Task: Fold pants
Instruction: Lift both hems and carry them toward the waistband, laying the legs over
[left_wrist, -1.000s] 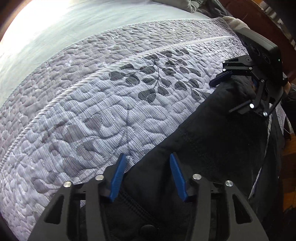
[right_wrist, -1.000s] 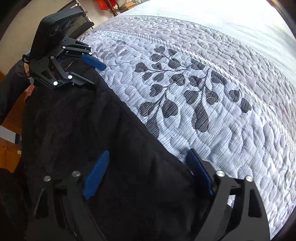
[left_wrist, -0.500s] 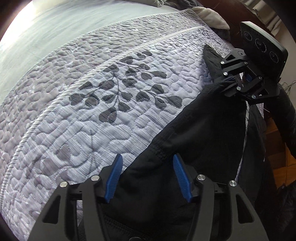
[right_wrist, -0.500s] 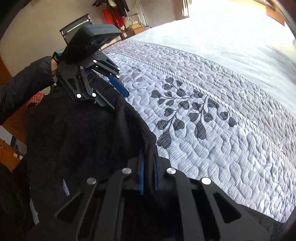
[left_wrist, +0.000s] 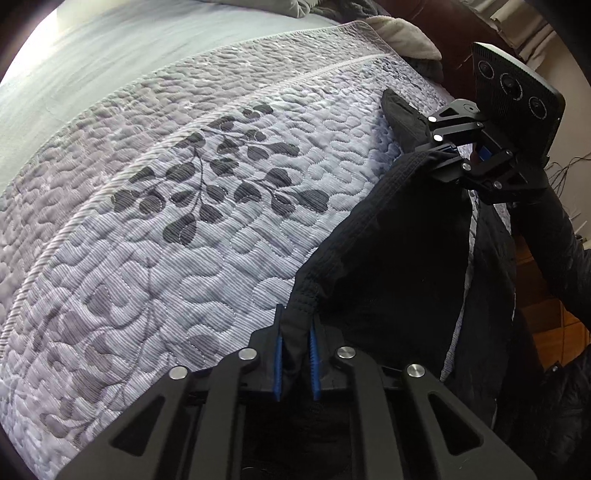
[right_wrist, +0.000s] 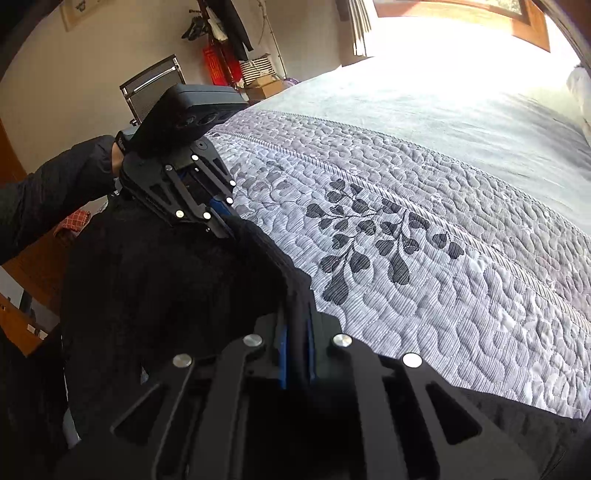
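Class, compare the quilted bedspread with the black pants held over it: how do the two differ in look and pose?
The quilted bedspread is pale grey with dark leaf prints; the black pants are plain dark. The bedspread lies spread flat on the bed; the pants hang bunched from the left gripper and right gripper, each shut on their edge. Both are soft fabric.

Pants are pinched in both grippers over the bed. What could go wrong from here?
1. The left gripper holds only a narrow bunched edge of the black pants; it may slip out on a pull.
2. The right gripper also grips near an edge, so uneven tension may twist the fold.
3. Much fabric hangs off the quilt edge and could drag the pants off.
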